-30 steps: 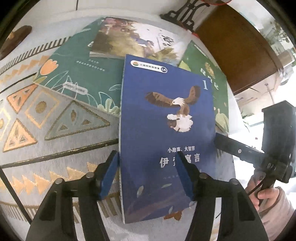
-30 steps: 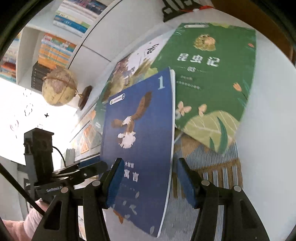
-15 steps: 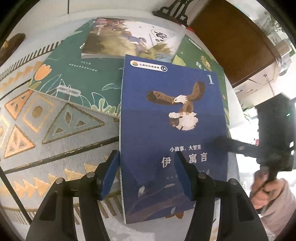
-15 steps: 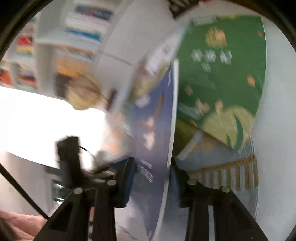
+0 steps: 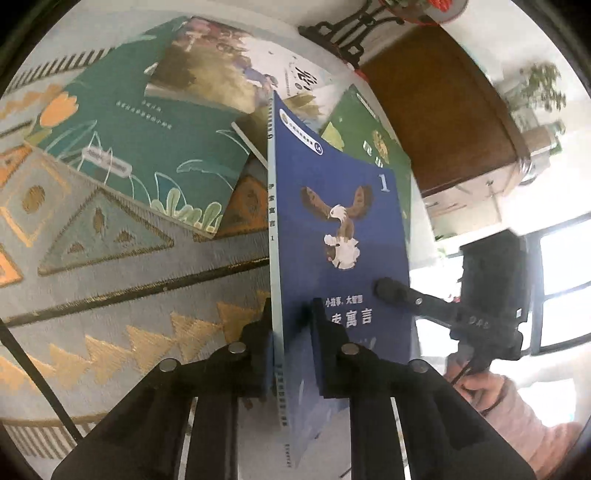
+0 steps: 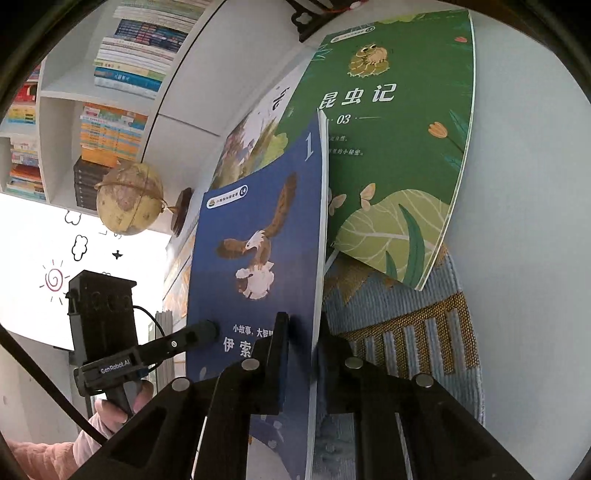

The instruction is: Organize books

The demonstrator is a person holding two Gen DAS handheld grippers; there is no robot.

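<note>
A blue book with an eagle on its cover [image 5: 340, 236] is held between both grippers, its near end lifted off the patterned rug. My left gripper [image 5: 291, 332] is shut on its spine edge. My right gripper [image 6: 303, 343] is shut on its open page edge; the book also shows in the right wrist view [image 6: 255, 258]. Each gripper appears in the other's view, the right one [image 5: 391, 288] and the left one [image 6: 199, 332]. A teal book [image 5: 147, 136], a picture book [image 5: 229, 70] and a green insect book [image 6: 391, 155] lie flat behind.
A patterned rug [image 5: 110, 280] lies on a white table [image 6: 524, 221]. A globe [image 6: 129, 199] and a white bookshelf with stacked books [image 6: 122, 74] stand at the back left. A dark wooden cabinet [image 5: 443, 103] and a black stand [image 5: 343, 26] are beyond the table.
Both grippers have shut on the blue book's opposite edges. The book has risen and tilted from lying flat on the rug.
</note>
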